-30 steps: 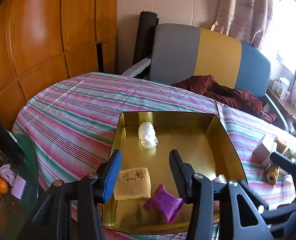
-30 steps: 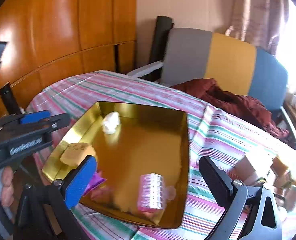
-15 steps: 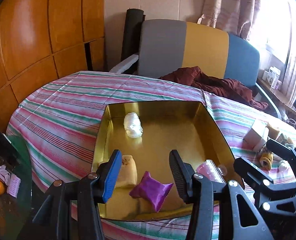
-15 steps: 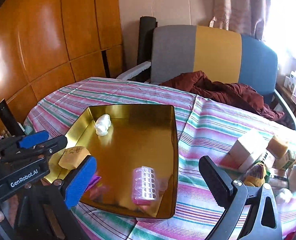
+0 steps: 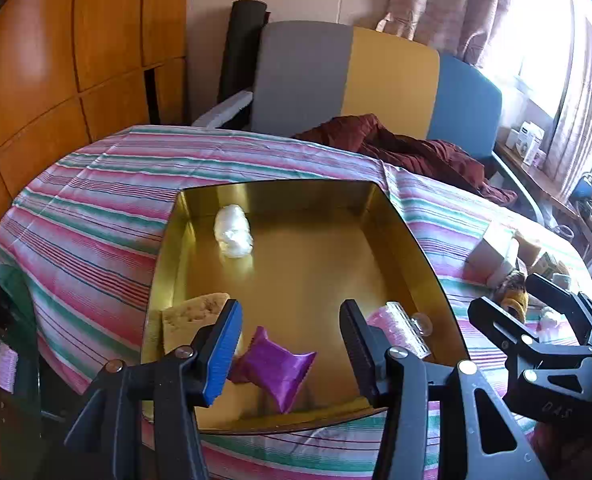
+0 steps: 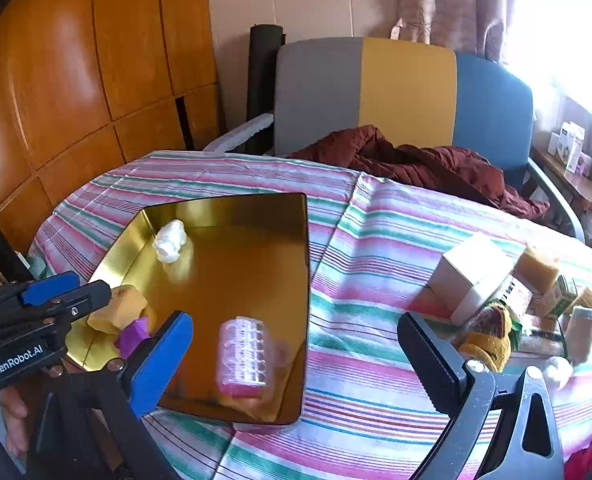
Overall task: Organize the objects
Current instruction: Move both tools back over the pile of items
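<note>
A gold metal tray [image 5: 412, 248] [image 6: 304, 264] lies on the striped tablecloth. In it are a white wad [image 5: 233, 232] [image 6: 169, 240], a yellow sponge [image 5: 187, 316] [image 6: 117, 312], a purple pillow-shaped packet [image 5: 277, 366] [image 6: 133, 336] and a pink hair roller [image 5: 400, 330] [image 6: 245, 354]. My left gripper [image 5: 289, 344] is open and empty above the tray's near edge. My right gripper [image 6: 296, 360] is open and empty, over the tray's right edge; it also shows in the left wrist view [image 5: 536, 320].
A pile of loose items lies at the table's right: a white box [image 6: 472, 276], a sponge [image 6: 540, 268], a small jar [image 6: 582, 332], a yellow-brown soft thing [image 6: 488, 334]. A maroon cloth [image 6: 424, 164] lies at the far edge before a tricolour chair [image 6: 376, 92].
Both grippers have drawn back and turned right, away from the tray. The pink hair roller now lies in the tray's near right corner. Both stay open.
</note>
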